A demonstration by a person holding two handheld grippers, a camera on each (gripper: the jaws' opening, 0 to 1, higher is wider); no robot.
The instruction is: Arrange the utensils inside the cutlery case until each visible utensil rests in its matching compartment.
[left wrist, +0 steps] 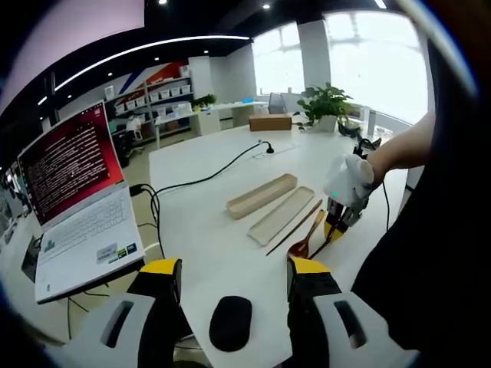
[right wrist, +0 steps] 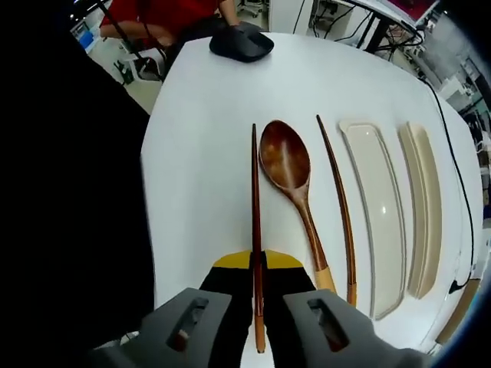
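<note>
My right tongs (right wrist: 257, 285) clamp the dark wooden chopstick (right wrist: 255, 222); next, carry it toward the beige oblong case (right wrist: 426, 203) at three o'clock.

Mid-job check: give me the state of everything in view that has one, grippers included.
Right gripper: shut on chopstick.
Left gripper: open, empty.
Chopstick: held in the right gripper's jaws.
Second chopstick: lying on the table, outside the case.
Spoon: lying on the table, bowl up.
Case tray: open, empty.
Case lid: off, lying beside the tray.
Laptop: open, screen on.
</note>
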